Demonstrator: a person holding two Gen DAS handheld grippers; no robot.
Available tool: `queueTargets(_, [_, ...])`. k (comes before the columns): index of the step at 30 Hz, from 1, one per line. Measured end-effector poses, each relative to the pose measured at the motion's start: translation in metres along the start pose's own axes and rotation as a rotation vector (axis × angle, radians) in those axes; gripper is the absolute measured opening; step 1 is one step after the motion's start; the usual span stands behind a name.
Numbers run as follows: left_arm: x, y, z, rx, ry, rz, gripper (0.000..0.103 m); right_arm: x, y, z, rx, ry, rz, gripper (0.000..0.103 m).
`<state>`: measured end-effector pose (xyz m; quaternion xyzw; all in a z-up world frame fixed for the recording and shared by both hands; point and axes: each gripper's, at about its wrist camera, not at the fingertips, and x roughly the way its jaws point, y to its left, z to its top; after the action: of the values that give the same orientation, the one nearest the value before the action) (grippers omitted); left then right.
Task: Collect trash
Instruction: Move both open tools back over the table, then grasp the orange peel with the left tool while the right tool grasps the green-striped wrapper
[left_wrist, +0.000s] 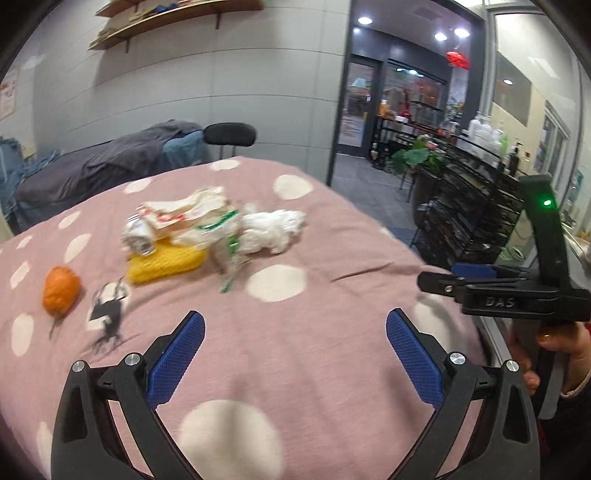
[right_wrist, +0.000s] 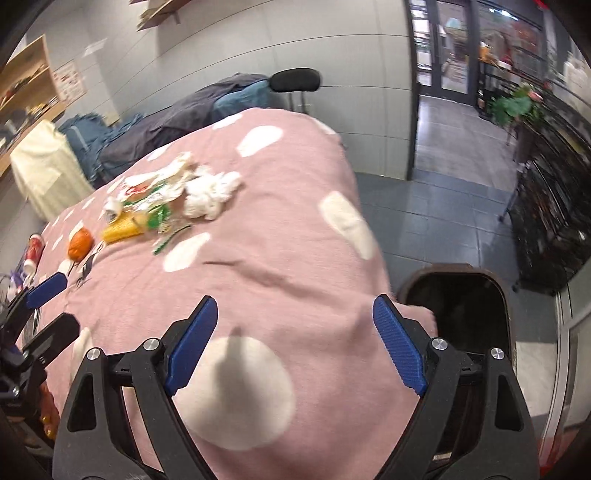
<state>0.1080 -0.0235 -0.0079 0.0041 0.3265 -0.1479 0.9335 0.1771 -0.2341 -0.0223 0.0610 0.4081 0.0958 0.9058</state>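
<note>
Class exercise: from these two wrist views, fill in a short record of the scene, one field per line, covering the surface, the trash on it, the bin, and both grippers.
Surface: pink cloth with white dots
Trash pile: crumpled white tissue, printed paper wrappers, yellow piece under the wrappers
Apart from pile: orange lump, nearer the left gripper's side
Bin: dark bin on the floor beside the cloth's edge, open top
Left gripper: open, nothing between the pads
Right gripper: open, empty, over the cloth near the bin

Crumpled white tissue touches a wrapper pile beside orange peel.
</note>
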Motion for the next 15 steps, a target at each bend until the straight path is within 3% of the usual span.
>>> queueTargets(4, [-0.004, 0.037, -0.002, -0.055, 0.002, 0.072, 0.097, 0.006, 0.033, 0.007, -0.07, 0.011, 0.037, 0.085])
queueTargets(15, [-0.004, 0.16, 0.009, -0.18, 0.017, 0.358, 0.097, 0.041, 0.101, 0.036, -0.204, 0.069, 0.138, 0.085])
